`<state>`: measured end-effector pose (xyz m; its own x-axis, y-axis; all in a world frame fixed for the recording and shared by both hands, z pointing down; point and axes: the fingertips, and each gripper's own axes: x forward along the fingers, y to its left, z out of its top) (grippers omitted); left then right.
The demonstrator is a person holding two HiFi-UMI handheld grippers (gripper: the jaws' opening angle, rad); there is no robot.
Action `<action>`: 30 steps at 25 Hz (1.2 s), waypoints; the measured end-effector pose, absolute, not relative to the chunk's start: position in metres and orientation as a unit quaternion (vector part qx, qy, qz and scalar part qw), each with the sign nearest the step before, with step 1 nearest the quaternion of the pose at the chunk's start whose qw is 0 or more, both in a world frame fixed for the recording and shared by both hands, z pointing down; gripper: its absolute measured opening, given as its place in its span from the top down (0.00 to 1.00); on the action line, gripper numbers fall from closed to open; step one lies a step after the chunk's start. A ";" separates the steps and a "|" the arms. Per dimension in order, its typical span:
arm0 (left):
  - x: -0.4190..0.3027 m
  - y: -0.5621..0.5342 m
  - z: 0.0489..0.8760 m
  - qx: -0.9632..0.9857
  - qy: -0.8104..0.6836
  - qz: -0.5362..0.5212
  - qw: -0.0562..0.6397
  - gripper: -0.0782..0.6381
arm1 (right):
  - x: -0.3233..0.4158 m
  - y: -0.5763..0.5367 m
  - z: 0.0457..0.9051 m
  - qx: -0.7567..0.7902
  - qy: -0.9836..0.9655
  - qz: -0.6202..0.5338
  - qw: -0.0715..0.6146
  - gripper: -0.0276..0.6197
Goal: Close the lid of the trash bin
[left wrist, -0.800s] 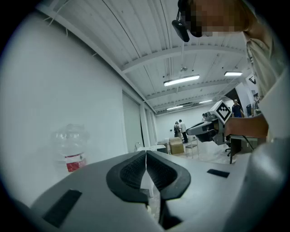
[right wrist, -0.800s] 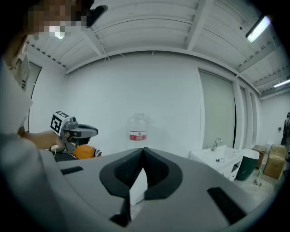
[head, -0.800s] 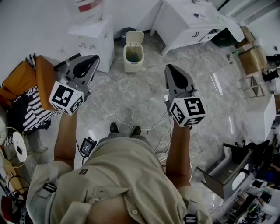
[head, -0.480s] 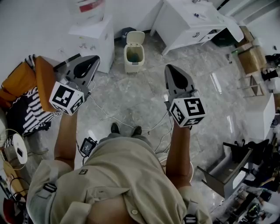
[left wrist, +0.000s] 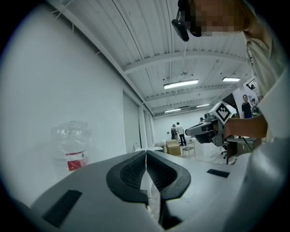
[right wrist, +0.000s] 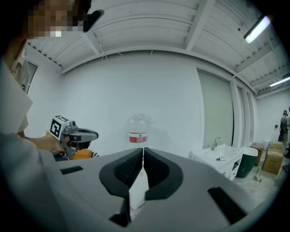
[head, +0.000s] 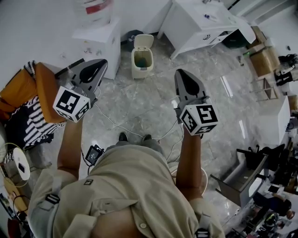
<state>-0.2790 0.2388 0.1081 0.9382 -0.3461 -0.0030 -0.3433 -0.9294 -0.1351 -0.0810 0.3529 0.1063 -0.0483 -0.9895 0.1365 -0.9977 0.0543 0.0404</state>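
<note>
Left hand-held gripper [left wrist: 146,152]: jaws fully together, pads meeting along the centre line, nothing held. Right hand-held gripper [right wrist: 143,148]: jaws likewise together at the tips, nothing held. In the head view, the person holds both units out in front at about the same height, well apart from each other, marker cubes toward the body.

Bin [head: 142,56]: stands on the marble floor [head: 139,100] ahead of the person, between the two gripper tips as seen from the head view, well apart from both. Lid [head: 144,40]: raised, standing upright at the far edge of the bin; the inside is exposed.

Cabinet [head: 104,44]: white, just left of the bin, carrying a water bottle [head: 95,8]. Sink unit [head: 205,21]: white, to the right of the bin. Cables [head: 111,123] run across the floor near the person's shoes.
</note>
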 end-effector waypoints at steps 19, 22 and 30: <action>-0.253 0.201 0.119 -0.974 0.219 -0.026 0.059 0.86 | -0.034 0.288 0.109 0.661 -0.749 0.041 0.036 0.92; -0.238 0.188 0.118 -0.969 0.239 -0.034 0.059 0.86 | -0.015 0.264 0.109 0.645 -0.762 0.042 0.031 0.92; -0.181 0.162 0.123 -0.957 0.279 -0.051 0.053 0.86 | 0.044 0.210 0.119 0.604 -0.794 0.053 0.032 0.92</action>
<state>-0.1806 0.1620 0.1235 0.8388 -0.5402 0.0677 -0.5293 -0.8383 -0.1308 0.0436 0.2096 0.1187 -0.2675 -0.9567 0.1147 -0.9635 0.2638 -0.0463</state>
